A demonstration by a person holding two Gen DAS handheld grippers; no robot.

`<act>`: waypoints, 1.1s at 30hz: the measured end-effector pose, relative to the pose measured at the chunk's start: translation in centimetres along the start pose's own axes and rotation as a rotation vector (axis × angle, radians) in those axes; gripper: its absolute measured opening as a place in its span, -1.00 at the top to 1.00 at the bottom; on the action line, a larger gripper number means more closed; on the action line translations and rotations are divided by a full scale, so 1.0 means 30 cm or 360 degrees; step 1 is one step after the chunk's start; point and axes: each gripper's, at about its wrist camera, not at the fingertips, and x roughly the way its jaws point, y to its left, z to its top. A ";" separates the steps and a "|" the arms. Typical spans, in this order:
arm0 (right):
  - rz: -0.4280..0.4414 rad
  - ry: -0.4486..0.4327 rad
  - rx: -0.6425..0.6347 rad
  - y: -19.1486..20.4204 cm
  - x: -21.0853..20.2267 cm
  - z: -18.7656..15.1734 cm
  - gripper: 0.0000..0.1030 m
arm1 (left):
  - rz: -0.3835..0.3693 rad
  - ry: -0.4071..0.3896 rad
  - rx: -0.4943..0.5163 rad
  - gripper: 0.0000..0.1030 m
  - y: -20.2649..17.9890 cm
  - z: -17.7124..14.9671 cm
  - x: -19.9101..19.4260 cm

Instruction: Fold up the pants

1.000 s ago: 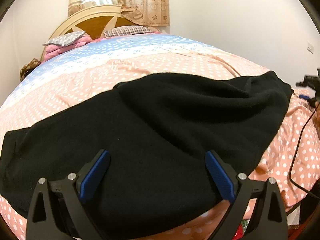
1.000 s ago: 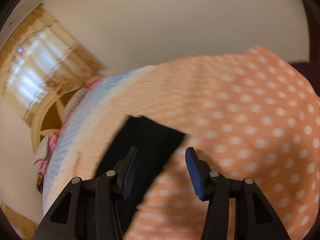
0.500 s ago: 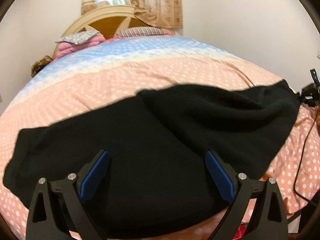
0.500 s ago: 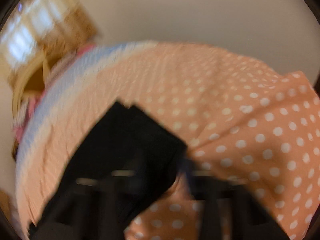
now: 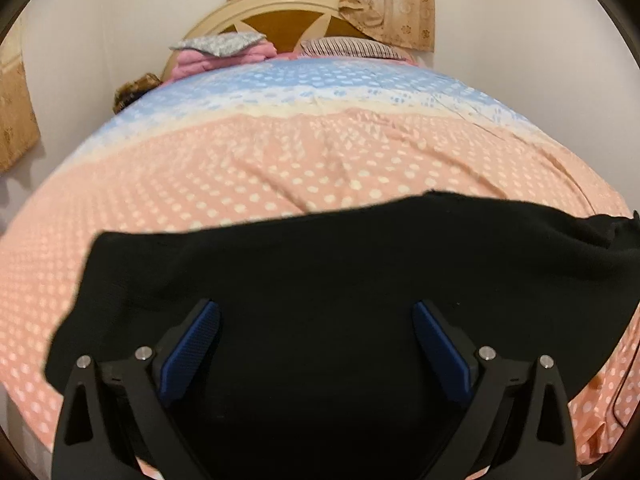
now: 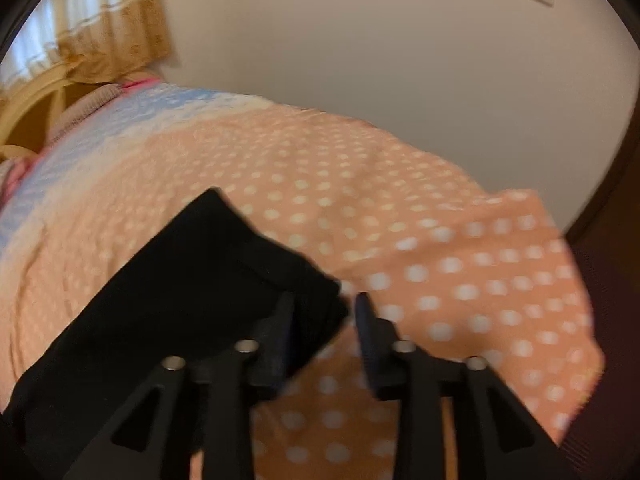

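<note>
Black pants (image 5: 320,292) spread flat across near part of bed (image 5: 280,160), long axis running left to right, on peach polka-dot bedspread (image 5: 256,184). Left gripper (image 5: 316,320) above pants, blue-padded fingers (image 5: 192,344) spread wide, dark cloth filling whole gap between them; touching or just hovering, cannot tell. Nothing pinched.

Right wrist view blurred. Pants (image 6: 180,300) seen as narrow end coming in from lower left, corner reaching to right gripper (image 6: 324,308). Fingers (image 6: 280,332) set at narrow gap, not closed; left finger over the cloth corner, right finger over bare bedspread (image 6: 440,260), pants edge lying between the two. Grip on cloth not made out: gap visible, contact unclear from blur.

Further out: blue-and-white band of bedspread toward head of bed, striped pillow (image 5: 352,46), pink and grey bedding pile (image 5: 224,50), curved wooden headboard (image 5: 280,12), patterned curtain (image 5: 384,4), plain wall (image 6: 360,40).
</note>
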 end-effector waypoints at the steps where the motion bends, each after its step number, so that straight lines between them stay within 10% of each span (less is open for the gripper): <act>1: -0.0095 -0.0126 0.0102 -0.032 -0.068 -0.003 0.29 | 0.0008 -0.0020 -0.0008 -0.93 0.013 0.003 -0.011; 3: -0.0199 -0.0370 0.0221 -0.048 -0.189 -0.012 0.26 | 0.0028 -0.0063 -0.0033 -0.93 0.034 0.022 -0.033; 5: 0.0077 -0.0466 0.0104 0.015 -0.285 -0.023 0.15 | 0.0066 -0.0109 -0.0065 -0.93 0.070 0.034 -0.048; 10: 0.0998 -0.0096 -0.0613 0.408 -0.315 -0.128 0.15 | 0.0194 -0.0096 -0.0140 -0.93 0.139 0.034 -0.031; 14: 0.1260 -0.0018 -0.1024 0.651 -0.384 -0.226 0.15 | 0.0342 -0.0057 -0.0150 -0.93 0.197 0.001 -0.022; 23: 0.1190 0.0033 -0.1892 0.886 -0.391 -0.441 0.18 | 0.0410 0.0099 -0.0422 -0.94 0.366 -0.094 0.021; 26: 0.1183 0.0051 -0.1727 0.929 -0.337 -0.388 0.47 | 0.0404 0.0103 -0.0430 -0.94 0.371 -0.092 0.026; 33: 0.1114 0.0074 -0.1133 0.871 -0.239 -0.256 0.47 | 0.0424 0.0082 -0.0379 -0.95 0.385 -0.093 0.007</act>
